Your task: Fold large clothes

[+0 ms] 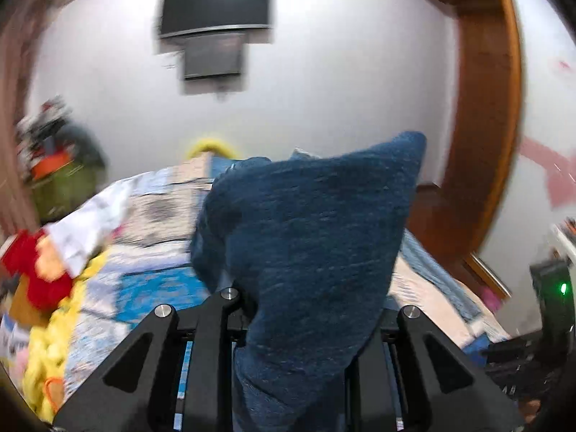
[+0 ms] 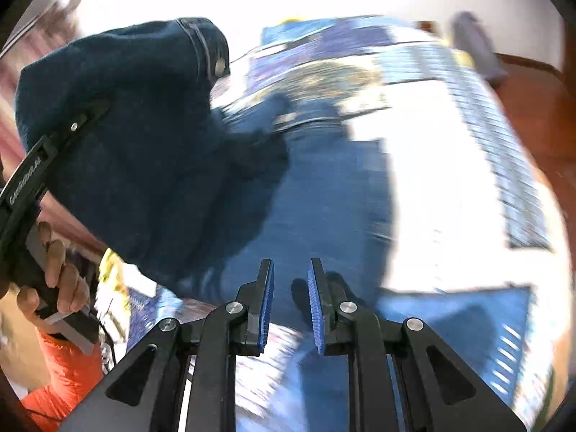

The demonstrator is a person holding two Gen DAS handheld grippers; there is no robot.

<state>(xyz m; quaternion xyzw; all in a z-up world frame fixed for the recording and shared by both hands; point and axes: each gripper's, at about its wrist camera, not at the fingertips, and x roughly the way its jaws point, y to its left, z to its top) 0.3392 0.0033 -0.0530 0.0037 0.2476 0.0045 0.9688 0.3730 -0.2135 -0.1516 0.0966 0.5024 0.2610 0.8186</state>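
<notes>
**Jeans lifted over the bed**

From the right wrist view, at nine o'clock, we saw our left gripper raised and tilted, its black frame slanting up toward eleven o'clock and buried in a bunched end of the dark blue jeans. A hand at eight o'clock was wrapped around its handle, fingers curled. White lettering ran along the frame, too blurred for us to read. The left wrist view showed the denim clamped between our left fingers and rising to one o'clock, hiding the pads.

Toward the centre, the rest of the jeans lay stretched on the patterned bedspread, running from twelve o'clock down to six. Our right gripper pointed steeply down over that leg, its blue pads set close with a narrow gap and nothing caught between them.

At three o'clock, the bedspread met a wooden floor.
</notes>
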